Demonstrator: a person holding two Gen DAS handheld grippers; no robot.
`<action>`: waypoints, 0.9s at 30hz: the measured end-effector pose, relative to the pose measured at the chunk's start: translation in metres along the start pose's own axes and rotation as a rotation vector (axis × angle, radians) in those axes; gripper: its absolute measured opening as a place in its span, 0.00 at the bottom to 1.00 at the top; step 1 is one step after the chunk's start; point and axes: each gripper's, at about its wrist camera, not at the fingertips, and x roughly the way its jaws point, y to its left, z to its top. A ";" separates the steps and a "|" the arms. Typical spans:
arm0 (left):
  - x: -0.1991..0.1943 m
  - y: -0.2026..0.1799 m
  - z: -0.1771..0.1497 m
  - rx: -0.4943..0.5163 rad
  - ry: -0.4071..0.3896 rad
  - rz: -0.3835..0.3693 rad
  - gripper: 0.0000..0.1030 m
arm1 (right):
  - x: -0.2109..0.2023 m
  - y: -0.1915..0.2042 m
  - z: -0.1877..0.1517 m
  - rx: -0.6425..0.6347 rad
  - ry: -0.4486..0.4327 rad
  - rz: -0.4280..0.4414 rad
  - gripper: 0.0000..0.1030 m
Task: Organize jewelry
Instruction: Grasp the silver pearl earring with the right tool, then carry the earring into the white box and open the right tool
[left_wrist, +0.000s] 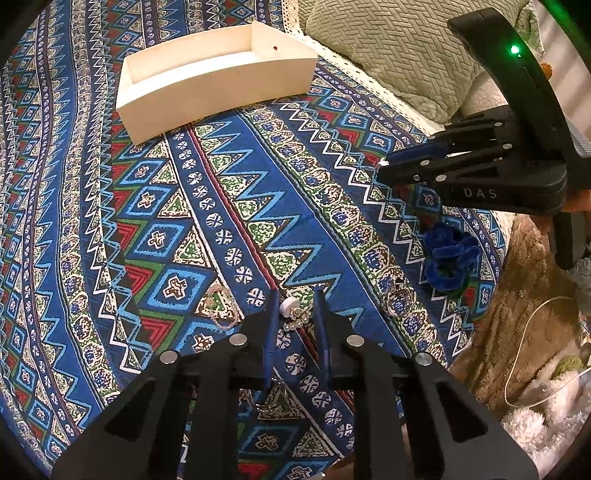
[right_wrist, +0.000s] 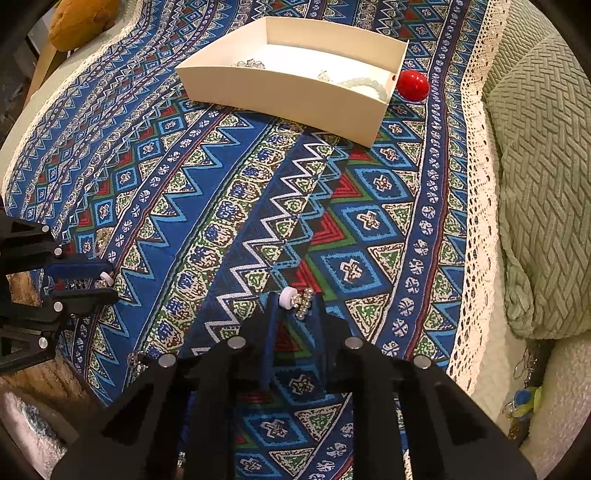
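Note:
My left gripper (left_wrist: 296, 308) is shut on a pearl earring (left_wrist: 295, 314) with a white disc back; it also shows in the right wrist view (right_wrist: 105, 284). My right gripper (right_wrist: 297, 301) is shut on a matching pearl earring (right_wrist: 301, 301) and holds it above the cloth; it shows at the right of the left wrist view (left_wrist: 384, 168). A white box (right_wrist: 280, 92) stands at the far end with beaded pieces inside. It also shows in the left wrist view (left_wrist: 218, 85).
A patterned blue cloth (left_wrist: 258, 206) covers the surface. A blue scrunchie (left_wrist: 448, 264), rings (left_wrist: 397, 301) and a thin chain (left_wrist: 221, 310) lie on it. A red ball (right_wrist: 413, 85) sits beside the box. Green cushions (right_wrist: 543, 184) lie at the right.

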 end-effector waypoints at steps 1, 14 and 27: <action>-0.001 0.001 0.000 -0.004 0.001 0.000 0.19 | -0.001 0.001 -0.001 -0.001 0.000 -0.001 0.19; -0.046 0.033 0.058 -0.029 -0.093 0.060 0.18 | -0.057 -0.012 0.043 -0.012 -0.138 -0.001 0.19; -0.045 0.085 0.178 -0.086 -0.167 0.162 0.19 | -0.064 -0.030 0.153 -0.013 -0.236 -0.026 0.19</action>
